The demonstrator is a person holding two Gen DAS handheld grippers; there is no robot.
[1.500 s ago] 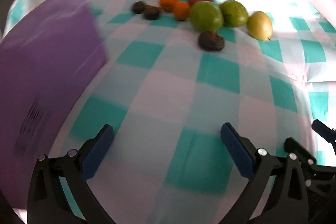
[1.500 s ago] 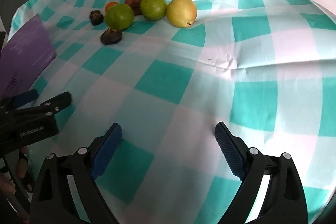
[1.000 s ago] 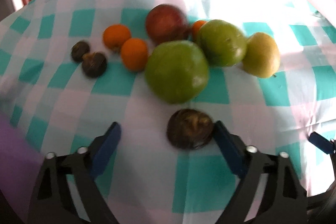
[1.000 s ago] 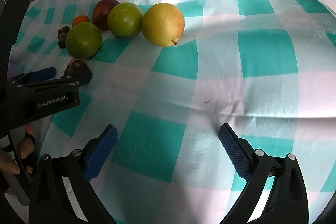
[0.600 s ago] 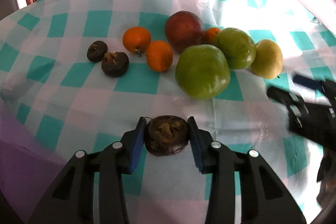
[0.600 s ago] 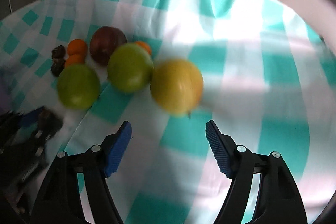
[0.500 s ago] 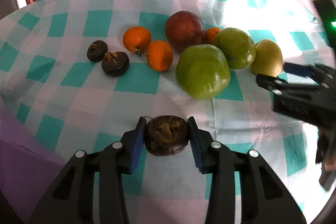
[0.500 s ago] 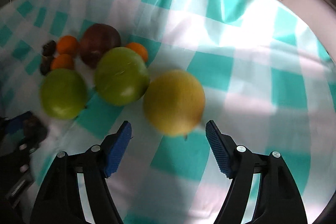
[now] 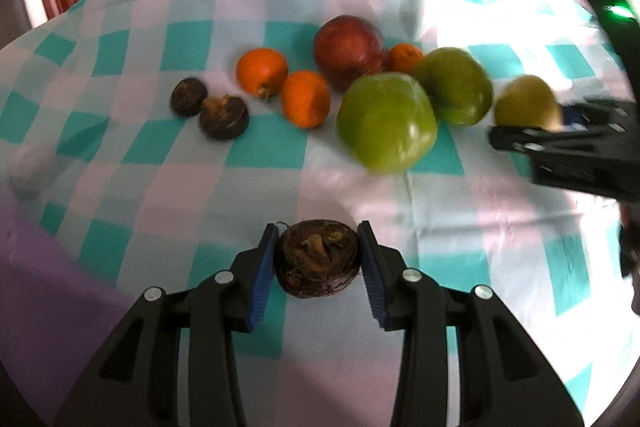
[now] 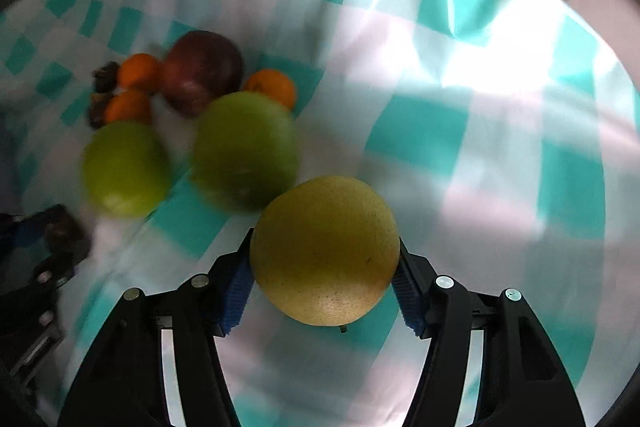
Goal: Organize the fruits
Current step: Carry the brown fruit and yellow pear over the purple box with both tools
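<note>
Left claw (image 9: 318, 261) clamped on a dark brown wrinkled fruit (image 9: 317, 258), blue pads pressed to both its sides, low over the checked cloth (image 9: 256, 155) on the table. Right claw (image 10: 324, 281) has just been closing, with the yellow pear (image 10: 325, 250) between its jaws; the pads now sit against the pear's flanks, stem end pointing down toward the cloth. In the left wrist view the right claw (image 9: 560, 125) enters from the right edge, blurred, with the pear (image 9: 524, 103) at its tip. Rest of the fruit lies in a loose cluster further up the table: two green apples (image 9: 386, 123) (image 9: 456, 85) touching each other, a red apple (image 9: 348, 49) behind them, three small oranges (image 9: 262, 70) (image 9: 306, 99) (image 9: 405, 57) around the red one, two more dark fruits (image 9: 189, 101) (image 9: 223, 117) side by side at the cluster's left end. A purple sheet (image 9: 44, 291) covers the table's near left corner. Right wrist view is motion-blurred away from the pear; the left claw (image 10: 48, 239) shows dimly at its left edge.
</note>
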